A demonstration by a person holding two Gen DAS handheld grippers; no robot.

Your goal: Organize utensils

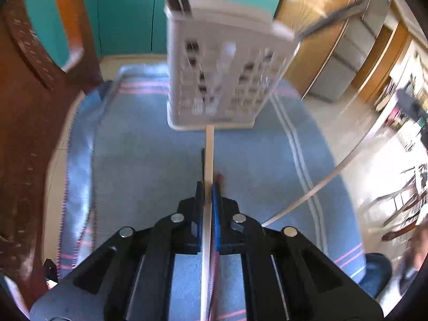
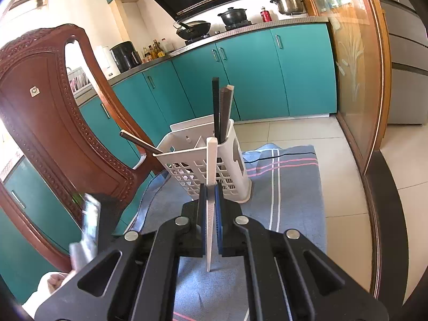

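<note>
I see the left gripper [image 1: 208, 187] pinching a pale chopstick [image 1: 209, 155], long axis pointing straight ahead at the basket [image 1: 224, 80]; right gripper [image 2: 211, 190] pinches a white chopstick [image 2: 211, 160], upright before it

utensil holder [image 2: 211, 165] stands on the towel [image 2: 289, 187], chopsticks [image 2: 220, 112] in it, chair [image 2: 53, 123] to its left.

The utensil holder [image 2: 214, 160] looks like matt white perforated plastic, standing on a soft woven blue cloth [image 2: 291, 184]. At ten o'clock, the carved chair [image 2: 40, 112] is glossy reddish wood.
</note>
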